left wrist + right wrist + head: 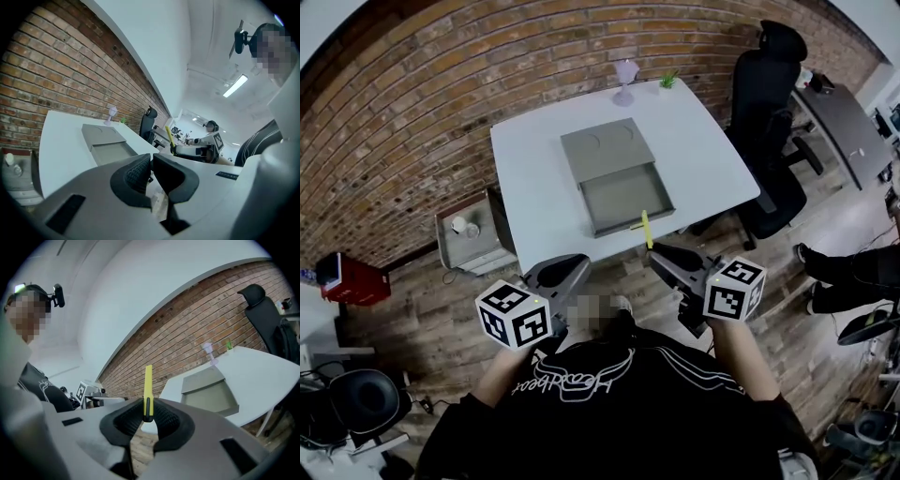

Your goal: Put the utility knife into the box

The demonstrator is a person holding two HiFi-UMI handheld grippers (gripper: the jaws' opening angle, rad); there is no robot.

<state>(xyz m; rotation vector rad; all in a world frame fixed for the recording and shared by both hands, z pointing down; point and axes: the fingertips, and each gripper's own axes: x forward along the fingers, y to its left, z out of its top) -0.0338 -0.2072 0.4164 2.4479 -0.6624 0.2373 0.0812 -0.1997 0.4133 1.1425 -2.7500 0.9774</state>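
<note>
Between the pads of the right gripper (148, 417): yellow utility knife (148, 385), clamped at its dark lower end and standing upright above the jaws. Left gripper (151, 174): jaws together, nothing between them. Ahead of both grippers: grey box (617, 178) on the white table (712, 141), its open tray toward them. Knife is not in the box. Writing: none legible on knife or box. Cursive print on the black shirt (581, 386) cannot be read. Gripper cubes show black-and-white square markers only.
</note>
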